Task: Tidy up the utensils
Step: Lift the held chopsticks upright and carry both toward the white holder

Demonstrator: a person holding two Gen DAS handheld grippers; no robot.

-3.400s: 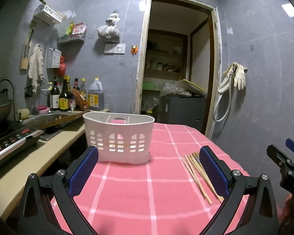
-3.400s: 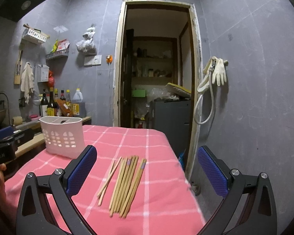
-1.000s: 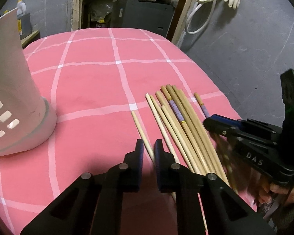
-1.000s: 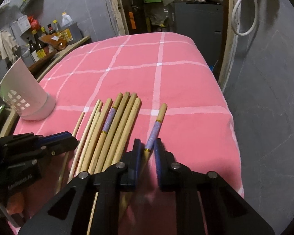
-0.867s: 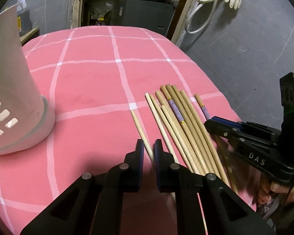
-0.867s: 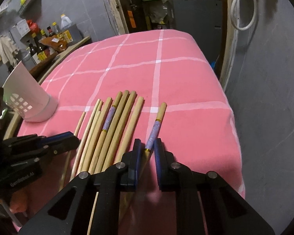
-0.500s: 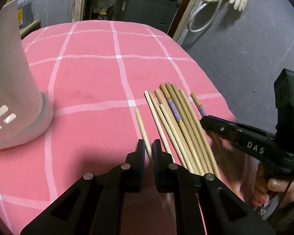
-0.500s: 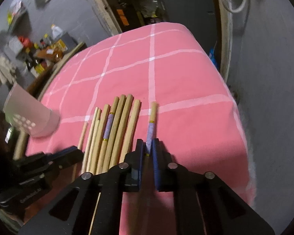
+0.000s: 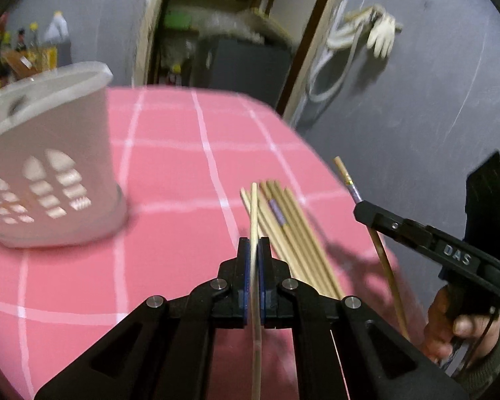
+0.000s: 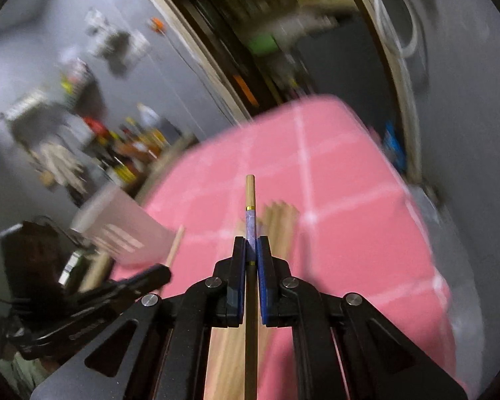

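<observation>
My left gripper (image 9: 254, 260) is shut on a pale wooden chopstick (image 9: 254, 213) and holds it lifted above the pink checked tablecloth (image 9: 170, 173). My right gripper (image 10: 250, 256) is shut on a chopstick with a purple band (image 10: 251, 213), also lifted; it shows in the left wrist view (image 9: 358, 205) at the right. Several chopsticks (image 9: 293, 233) lie in a bundle on the cloth between the grippers. The white slotted utensil basket (image 9: 46, 166) stands at the left of the table.
The table's right edge (image 9: 316, 153) drops off beside a grey wall. A doorway with a dark cabinet (image 9: 246, 63) lies behind the table. Bottles (image 9: 23, 53) stand on a counter at the far left. The right wrist view is motion-blurred.
Both grippers have risen from the cloth, each carrying its chopstick clear of the bundle. The views tilted up and the right one swung left.
</observation>
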